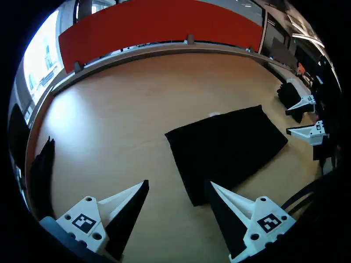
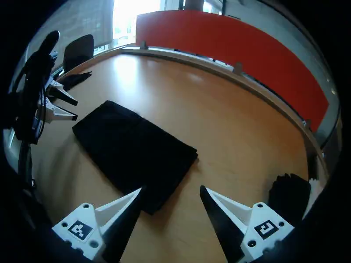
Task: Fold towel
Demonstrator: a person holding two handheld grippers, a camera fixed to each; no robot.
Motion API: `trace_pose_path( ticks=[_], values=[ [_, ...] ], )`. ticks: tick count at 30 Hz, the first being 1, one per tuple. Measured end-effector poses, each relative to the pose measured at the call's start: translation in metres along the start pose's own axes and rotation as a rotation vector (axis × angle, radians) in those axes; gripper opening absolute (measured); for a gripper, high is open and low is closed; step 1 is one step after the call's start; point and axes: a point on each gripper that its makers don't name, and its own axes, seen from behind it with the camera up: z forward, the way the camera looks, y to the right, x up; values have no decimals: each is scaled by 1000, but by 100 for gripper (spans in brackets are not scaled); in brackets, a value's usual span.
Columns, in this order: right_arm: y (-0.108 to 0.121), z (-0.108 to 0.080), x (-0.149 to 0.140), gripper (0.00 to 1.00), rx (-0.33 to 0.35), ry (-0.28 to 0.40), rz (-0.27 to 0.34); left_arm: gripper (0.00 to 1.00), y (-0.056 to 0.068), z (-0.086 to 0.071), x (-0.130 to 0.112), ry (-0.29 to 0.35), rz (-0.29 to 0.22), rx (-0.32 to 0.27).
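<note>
A: Status? Where's the towel [image 1: 226, 149]?
B: Flat on the table [image 1: 131, 109]. It sits centre-right in left gripper view and centre-left in right gripper view. Black rectangle, can't tell how many layers.
A: Grippers?
B: L gripper [image 1: 177, 183] has its jaws apart and holds nothing, w/ one tip over the near corner. R gripper [image 2: 171, 188] is the same, wide and empty, above its near edge. We sit at opposite ends, prob. so each takes its own end for the fold.
A: Room?
B: Plenty. There's bare wood upper left in left gripper view and right of the towel in right gripper view. Divider [image 2: 245, 57] runs along the far table edge, well apart. A dark pile [image 2: 289, 193] sits lower right in right gripper view, near the towel but not touching.
A: Risks?
B: Black cloth vs black finger pads makes the edges hard to read. The cloth looks thin, so we'd pinch low, at the corners.
</note>
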Motion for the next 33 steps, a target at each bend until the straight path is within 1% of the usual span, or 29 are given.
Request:
trace_pose_path(
  ticks=[6, 12, 23, 33],
  values=[
    [-3, -3, -3, 93, 1, 1, -2, 93, 1, -3, -8, -5, -4, 5],
    [-6, -1, 0, 93, 18, 7, -22, 93, -3, -9, -10, 3, -18, 18],
    [-12, 4, 0, 93, 58, -14, -91, 93, -14, -28, -25, 18, -83, 62],
    [-15, 11, -9, 93, 86, -41, -115, 93, -19, -46, -35, 26, -133, 93]
  ],
)
